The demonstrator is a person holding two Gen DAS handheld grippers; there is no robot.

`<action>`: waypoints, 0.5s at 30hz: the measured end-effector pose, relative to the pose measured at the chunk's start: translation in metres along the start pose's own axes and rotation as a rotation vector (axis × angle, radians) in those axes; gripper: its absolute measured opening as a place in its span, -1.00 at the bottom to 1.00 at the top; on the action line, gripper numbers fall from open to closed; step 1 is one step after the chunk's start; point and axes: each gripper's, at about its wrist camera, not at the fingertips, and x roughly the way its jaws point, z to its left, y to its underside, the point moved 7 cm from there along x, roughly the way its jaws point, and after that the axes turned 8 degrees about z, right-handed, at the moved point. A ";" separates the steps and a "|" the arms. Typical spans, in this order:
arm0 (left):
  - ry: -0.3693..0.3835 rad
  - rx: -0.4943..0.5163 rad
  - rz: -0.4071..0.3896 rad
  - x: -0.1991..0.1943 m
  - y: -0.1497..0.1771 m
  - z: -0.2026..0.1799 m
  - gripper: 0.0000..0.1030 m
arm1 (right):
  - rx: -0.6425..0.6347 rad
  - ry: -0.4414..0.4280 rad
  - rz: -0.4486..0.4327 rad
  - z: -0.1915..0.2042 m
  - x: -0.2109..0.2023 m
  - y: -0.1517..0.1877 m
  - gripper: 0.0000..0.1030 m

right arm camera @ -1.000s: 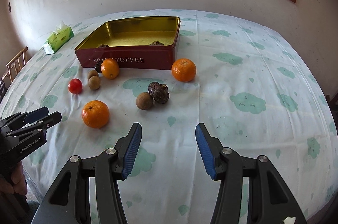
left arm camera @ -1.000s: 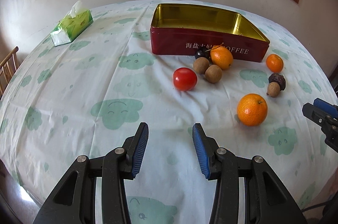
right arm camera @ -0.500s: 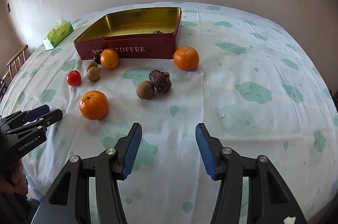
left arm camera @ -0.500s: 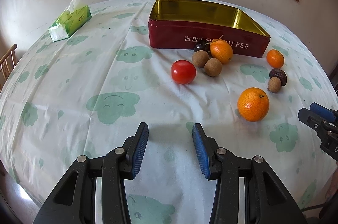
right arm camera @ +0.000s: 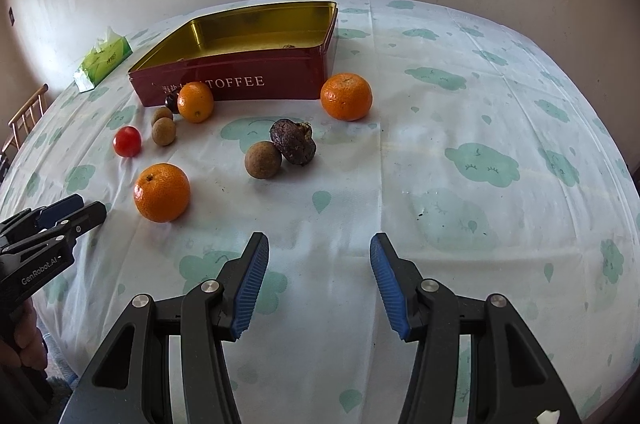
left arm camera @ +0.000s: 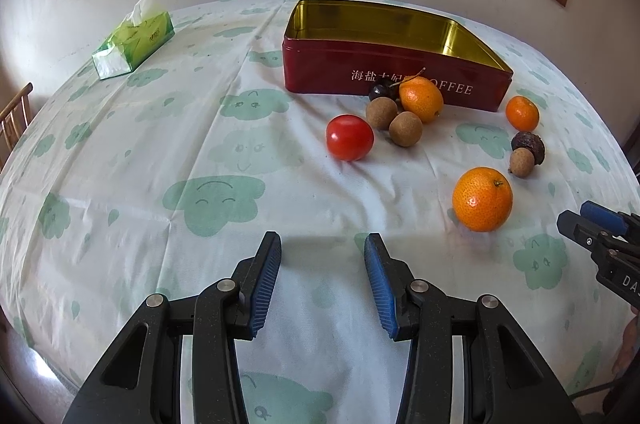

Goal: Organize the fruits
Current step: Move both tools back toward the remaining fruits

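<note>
Fruits lie loose on the table (left arm camera: 120, 183) in front of the red tin (left arm camera: 384, 71). Left tool (left arm camera: 322, 248) gapes open, empty, tomato (left arm camera: 349, 142) ahead, big orange (left arm camera: 482, 199) front-right. Right tool (right arm camera: 318, 248) also open, empty, longan (right arm camera: 263, 159) and dark fruit (right arm camera: 293, 141) straight ahead, apart.

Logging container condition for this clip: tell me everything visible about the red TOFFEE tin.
The red rectangular metal tin stands upright and lidless on the cloud-print tablecloth. Its inside is shiny gold; its front wall carries white Chinese characters and "TOFFEE". Two small dark items lie inside. An oval orange fruit and a dark cherry sit close against its front; contact is unclear.
</note>
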 end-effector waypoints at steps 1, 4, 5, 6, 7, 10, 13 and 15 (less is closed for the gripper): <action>-0.001 0.001 -0.002 0.000 0.000 0.000 -0.13 | -0.001 0.002 0.000 0.000 0.001 -0.001 -0.02; 0.000 0.001 -0.009 0.000 -0.001 0.000 -0.13 | -0.007 0.009 0.002 -0.003 0.006 -0.004 -0.04; 0.001 0.000 -0.011 0.000 -0.002 0.001 -0.13 | -0.009 0.013 0.002 -0.004 0.007 -0.006 -0.05; 0.002 -0.001 -0.014 0.001 -0.003 0.001 -0.13 | -0.010 0.014 0.003 -0.005 0.009 -0.007 -0.05; 0.003 -0.001 -0.017 0.001 -0.003 0.001 -0.13 | -0.013 0.016 0.004 -0.005 0.010 -0.009 -0.05; -0.002 0.001 -0.024 0.003 -0.006 0.002 -0.13 | -0.027 0.022 0.003 -0.005 0.015 -0.013 -0.05; -0.008 0.008 -0.031 0.004 -0.008 0.001 -0.11 | -0.050 0.029 -0.011 -0.003 0.019 -0.019 -0.06; -0.008 0.012 -0.034 0.006 -0.011 0.001 -0.08 | -0.054 0.025 -0.015 -0.002 0.021 -0.023 -0.06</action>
